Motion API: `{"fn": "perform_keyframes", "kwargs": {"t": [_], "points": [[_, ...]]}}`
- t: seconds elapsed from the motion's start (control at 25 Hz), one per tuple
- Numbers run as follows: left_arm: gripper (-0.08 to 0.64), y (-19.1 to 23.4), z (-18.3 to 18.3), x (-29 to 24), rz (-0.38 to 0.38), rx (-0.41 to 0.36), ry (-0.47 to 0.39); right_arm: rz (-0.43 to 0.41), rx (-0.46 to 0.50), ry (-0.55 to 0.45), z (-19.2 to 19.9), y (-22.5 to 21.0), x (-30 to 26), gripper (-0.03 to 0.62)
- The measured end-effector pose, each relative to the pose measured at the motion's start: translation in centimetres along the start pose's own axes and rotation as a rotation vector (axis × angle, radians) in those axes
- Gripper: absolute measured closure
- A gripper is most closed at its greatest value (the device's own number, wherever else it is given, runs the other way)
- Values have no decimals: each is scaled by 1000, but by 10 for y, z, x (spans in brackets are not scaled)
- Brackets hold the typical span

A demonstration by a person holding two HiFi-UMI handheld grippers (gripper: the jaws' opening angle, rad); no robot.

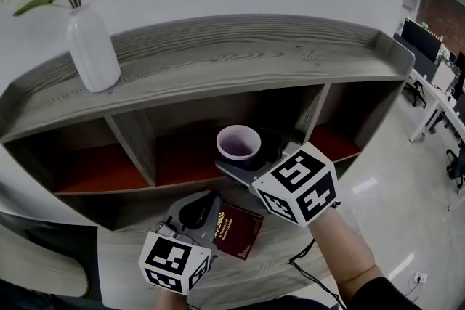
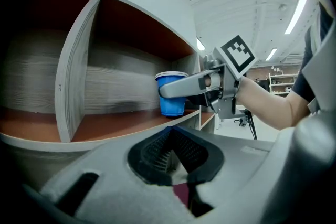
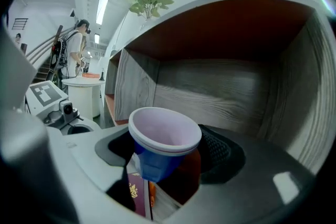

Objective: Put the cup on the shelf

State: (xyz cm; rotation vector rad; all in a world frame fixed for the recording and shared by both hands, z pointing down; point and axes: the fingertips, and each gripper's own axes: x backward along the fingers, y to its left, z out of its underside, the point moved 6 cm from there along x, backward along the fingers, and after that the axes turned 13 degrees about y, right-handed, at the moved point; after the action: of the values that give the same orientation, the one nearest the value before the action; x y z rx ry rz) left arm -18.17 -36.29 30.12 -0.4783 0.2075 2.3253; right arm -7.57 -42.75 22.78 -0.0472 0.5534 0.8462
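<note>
So the blue cup (image 1: pixel 238 142), pale inside with a white rim, is upright and clamped between the jaws of the right gripper (image 3: pixel 165 152); the pads press on its sides just under the rim. It sits right at the front opening of the shelf's (image 1: pixel 254 54) middle compartment, over the front edge of the red-brown floor; honestly can't tell if the base is touching the board or just above it. From the left gripper view you see it side-on, the right gripper's grey finger wrapped across the cup's wall, the forearm running off to the right.

The left gripper (image 1: pixel 196 210) is lower and nearer the person, jaws closed together with nothing in them; it's pointed at the compartments from the left. Right under and beside its tip lies a dark red book (image 1: pixel 236 230) with gold print, flat on the grey wood ledge in front of the shelf.

Up on the shelf's top board, towards the left, there's a white vase (image 1: pixel 92 47) with green stems; in the right gripper view a person (image 3: pixel 79 44) stands way back by a round white table (image 3: pixel 84 84).
</note>
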Motion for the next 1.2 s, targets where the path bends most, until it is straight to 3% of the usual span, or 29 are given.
{"fn": "perform_keyframes", "kwargs": {"t": [1.2], "points": [[566,10,9,-18,48,15,23,22,-11,-14,1,-7,-22,201]]}}
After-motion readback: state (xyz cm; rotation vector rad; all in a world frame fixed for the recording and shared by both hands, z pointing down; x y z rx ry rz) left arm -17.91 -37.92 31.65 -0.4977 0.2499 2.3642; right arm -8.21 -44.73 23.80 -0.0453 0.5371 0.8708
